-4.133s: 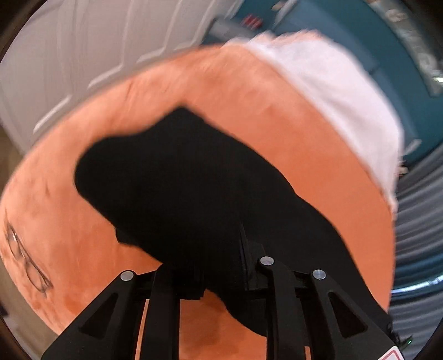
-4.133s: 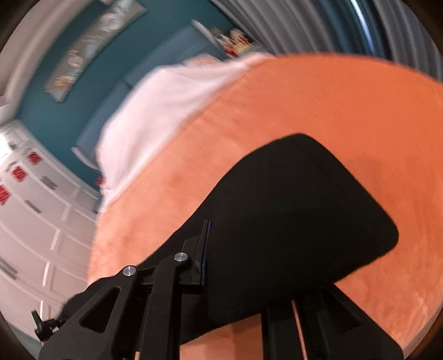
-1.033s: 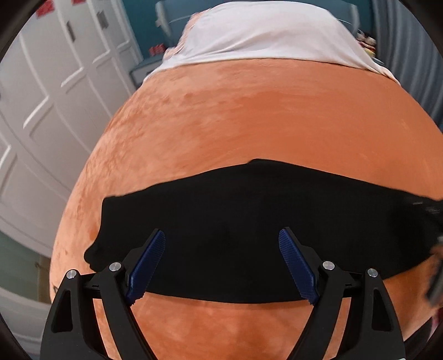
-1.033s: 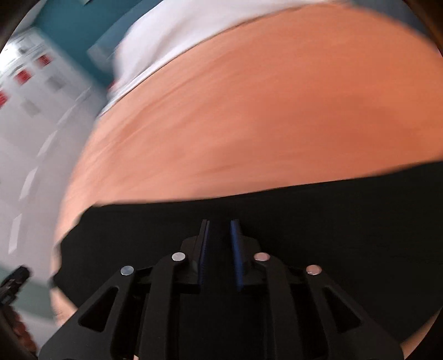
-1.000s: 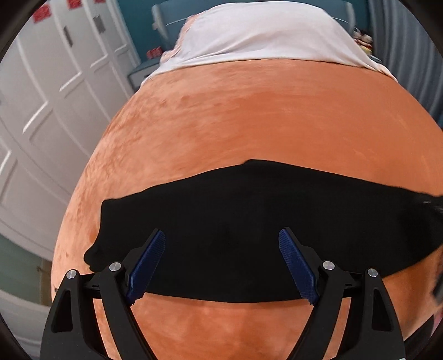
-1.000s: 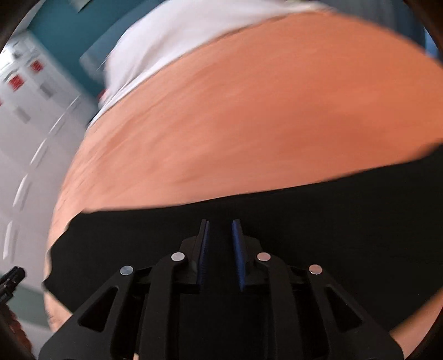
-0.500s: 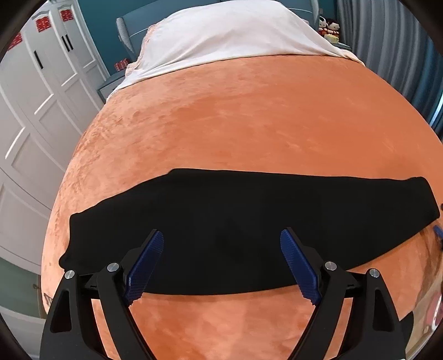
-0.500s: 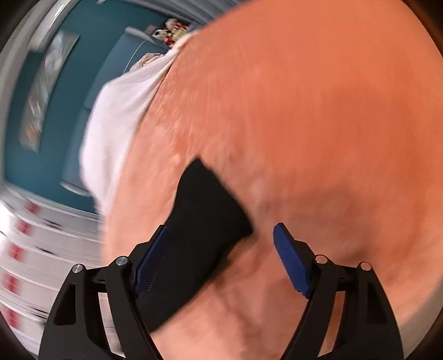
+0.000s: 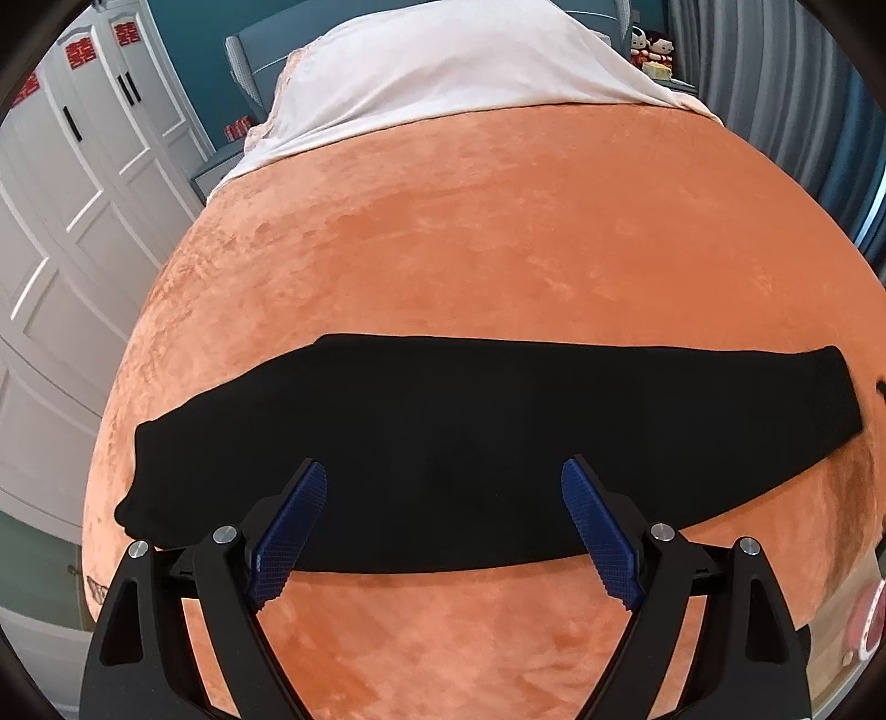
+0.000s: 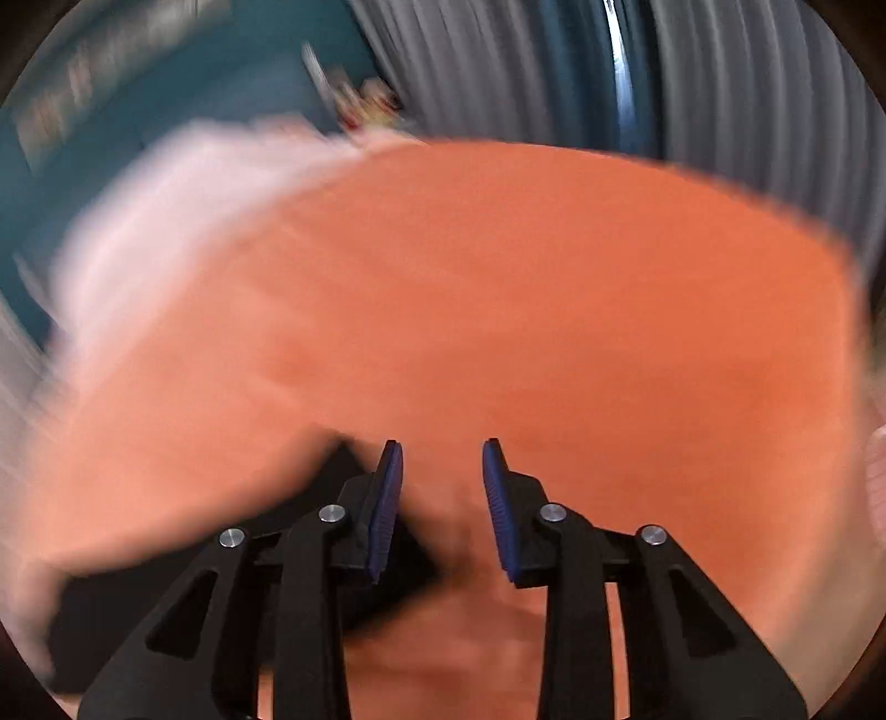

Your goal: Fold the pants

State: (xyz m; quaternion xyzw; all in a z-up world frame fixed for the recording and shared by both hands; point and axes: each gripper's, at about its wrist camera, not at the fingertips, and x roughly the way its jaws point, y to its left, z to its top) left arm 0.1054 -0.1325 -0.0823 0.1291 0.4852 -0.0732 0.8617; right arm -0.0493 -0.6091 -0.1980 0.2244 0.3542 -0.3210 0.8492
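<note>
The black pants lie flat as one long folded strip across the orange bedspread, running left to right. My left gripper is open and empty, hovering over the strip's near edge around its middle. In the blurred right wrist view, my right gripper is open and empty, and one end of the pants lies at the lower left, partly behind the left finger.
A white sheet covers the far end of the bed. White wardrobe doors stand at the left. Grey curtains hang beyond the bed's right side. A bedside shelf with small toys is at the back right.
Both grippers let go of the pants, which now lie spread on the bed. My left gripper pulled back slightly. My right gripper opened, swung to the right end and narrowed its jaws.
</note>
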